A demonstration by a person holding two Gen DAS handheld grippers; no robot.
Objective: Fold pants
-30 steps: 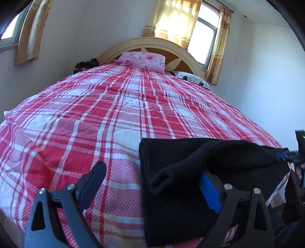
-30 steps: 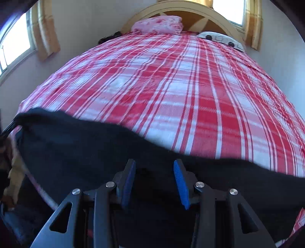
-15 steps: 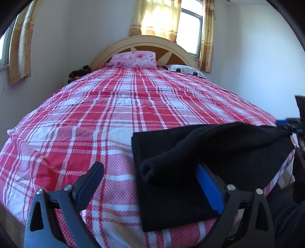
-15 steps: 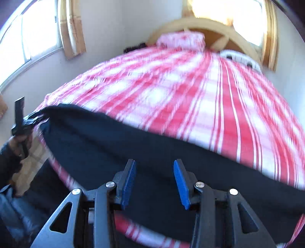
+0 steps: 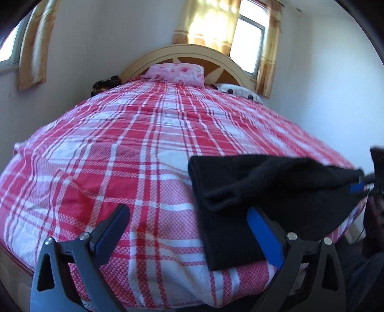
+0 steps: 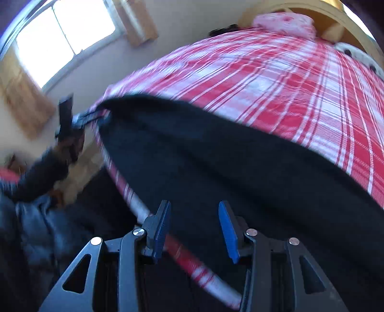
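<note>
The pants (image 5: 271, 196), a soft black knit with a fuzzy nap, lie folded into a thick slab at the near right corner of the bed (image 5: 148, 144), their left edge straight and their near edge hanging close to the mattress rim. A rounded roll of the fabric rises across the top layer. The bed carries a crinkled cotton cover in red, pink and white checks; a pink flowered pillow (image 5: 177, 73) and a white spotted pillow (image 5: 237, 91) rest against an arched cream wooden headboard (image 5: 189, 51) at the far end, under yellow curtains (image 5: 211, 22).

The left gripper (image 5: 189, 230) hovers low over the near edge, its jaws spread wide and empty: the left finger over bare cover, the blue-padded right finger above the pants.

The right gripper (image 6: 194, 228) has its ribbed blue pads parted with nothing between them, above the dark cloth at the bed's rim. In the left wrist view a blurred blue-tipped tool meets the far right tip of the pants.
</note>
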